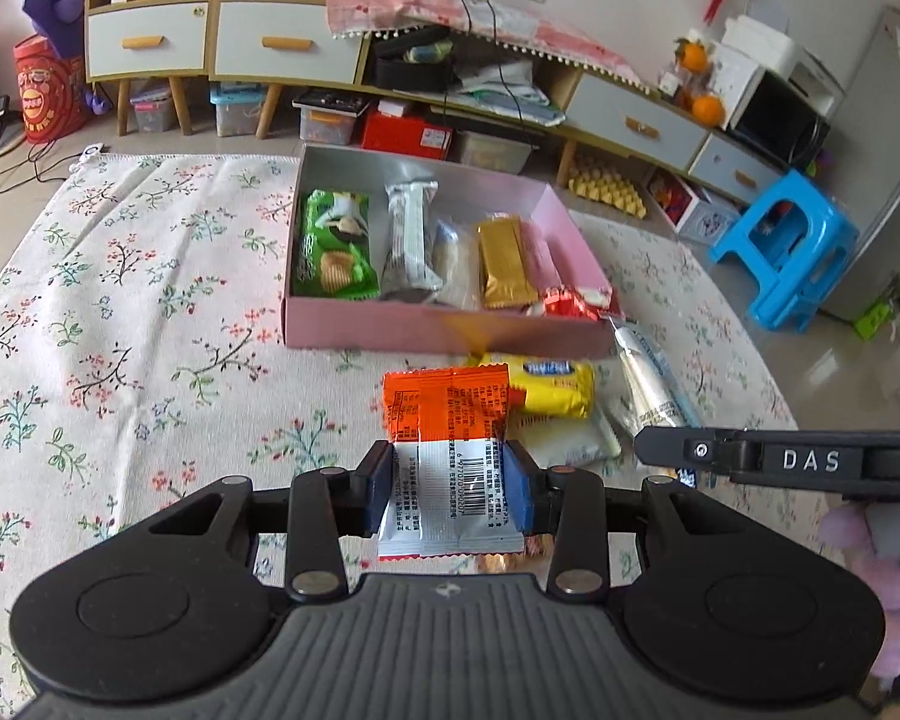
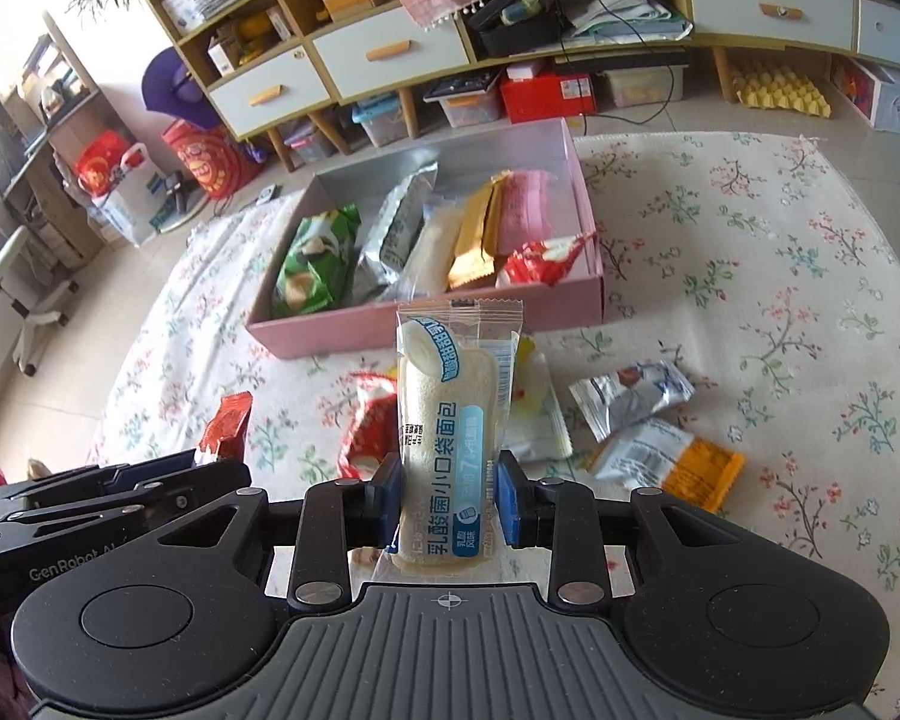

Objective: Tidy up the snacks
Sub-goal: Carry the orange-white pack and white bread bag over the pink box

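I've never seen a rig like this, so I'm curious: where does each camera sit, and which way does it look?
Left wrist: sits behind the left gripper, looking along its fingers at an orange-and-white snack packet it grips, toward the pink box; the right gripper's black arm shows alongside.
Right wrist: sits behind the right gripper, which grips a wrapped bread roll; the left gripper shows alongside.
Shared: pink box, floral cloth.

We look from the left wrist along its fingers, tilted downward and close over the floral-patterned cloth, facing the open pink cardboard box with the wooden drawer cabinets beyond. From the right wrist we face the same box from further right. Both views share box, cloth and cabinets.
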